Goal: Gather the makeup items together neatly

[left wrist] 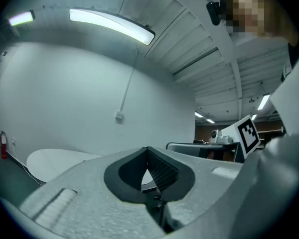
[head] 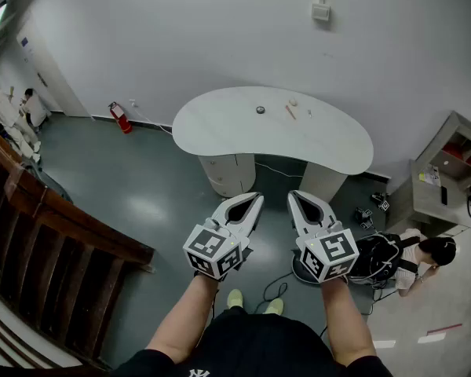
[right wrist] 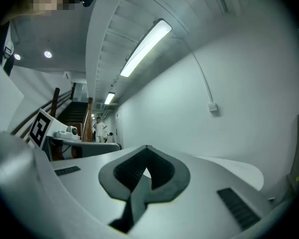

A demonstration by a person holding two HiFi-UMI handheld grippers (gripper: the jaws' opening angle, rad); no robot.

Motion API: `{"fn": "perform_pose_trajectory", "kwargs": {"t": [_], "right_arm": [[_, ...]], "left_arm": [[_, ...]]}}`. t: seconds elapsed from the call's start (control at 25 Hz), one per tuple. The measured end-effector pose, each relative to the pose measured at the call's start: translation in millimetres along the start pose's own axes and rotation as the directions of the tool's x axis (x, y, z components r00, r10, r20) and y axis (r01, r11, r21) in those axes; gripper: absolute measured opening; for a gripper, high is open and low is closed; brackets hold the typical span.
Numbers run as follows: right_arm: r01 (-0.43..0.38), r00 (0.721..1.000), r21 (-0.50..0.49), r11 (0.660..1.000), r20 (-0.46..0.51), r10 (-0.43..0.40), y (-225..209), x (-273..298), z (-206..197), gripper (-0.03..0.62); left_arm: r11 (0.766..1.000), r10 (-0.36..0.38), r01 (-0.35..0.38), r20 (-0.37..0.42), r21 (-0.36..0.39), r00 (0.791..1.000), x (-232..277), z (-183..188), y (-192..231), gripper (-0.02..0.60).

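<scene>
The task looks not yet begun. The left hand-held gripper (head: 256, 199) is clenched, its jaws meeting at the tips with nothing between them, and the right hand-held gripper (head: 294, 197) is clenched and empty too. Both are held level over the floor, well short of the near edge of the white curved worktop (head: 220, 126). The makeup items lie scattered on the far half of the worktop, apart from one another. A dark round item (head: 260, 110) sits about midway along. A small white item (head: 293, 101) lies closer to the far edge, a pinkish stick (head: 290, 112) lies just to its near side, and a small pale piece (head: 308, 114) lies a little towards the right end. They are too small to identify further. Nothing is gathered, so everything remains: coming up to the worktop, taking each item and setting them side by side in one tidy group.
</scene>
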State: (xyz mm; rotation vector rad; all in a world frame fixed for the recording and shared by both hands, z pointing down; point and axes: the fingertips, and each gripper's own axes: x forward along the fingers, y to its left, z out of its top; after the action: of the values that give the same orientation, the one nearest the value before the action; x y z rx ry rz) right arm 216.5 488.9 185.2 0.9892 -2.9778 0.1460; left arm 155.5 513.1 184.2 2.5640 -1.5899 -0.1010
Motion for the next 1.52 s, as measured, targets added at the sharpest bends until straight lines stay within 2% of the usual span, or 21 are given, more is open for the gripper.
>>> {"fn": "perform_pose_trajectory", "kwargs": {"t": [0.44,0.76,0.96,1.2,1.52], "right_arm": [[-0.017,1.0,0.038,0.999,0.022,0.016,-16,-25,0,0.014],[-0.04,0.999,0.073,0.997,0.03,0.038,-19,-29,-3,0.014],[-0.045,0.999,0.08,0.996,0.022,0.043,-22,-18,-6,0.014],[-0.034,0.999,0.071,0.997,-0.011,0.035,-23,16,-16,0.014],[0.002,0.999,0.072,0.997,-0.034,0.0,-40,100,-18,0.015]], "left_arm": [[1.0,0.017,-0.017,-0.002,0.004,1.0,11,-5,-27,0.008],[0.998,0.069,-0.069,-0.018,-0.006,0.997,7,-9,-24,0.008],[0.998,0.069,-0.069,-0.022,-0.005,0.997,15,-11,-16,0.008],[0.999,0.052,-0.053,-0.027,-0.014,0.998,31,-18,16,0.008],[1.0,0.02,-0.02,-0.044,0.002,0.999,69,-13,95,0.008]]}}
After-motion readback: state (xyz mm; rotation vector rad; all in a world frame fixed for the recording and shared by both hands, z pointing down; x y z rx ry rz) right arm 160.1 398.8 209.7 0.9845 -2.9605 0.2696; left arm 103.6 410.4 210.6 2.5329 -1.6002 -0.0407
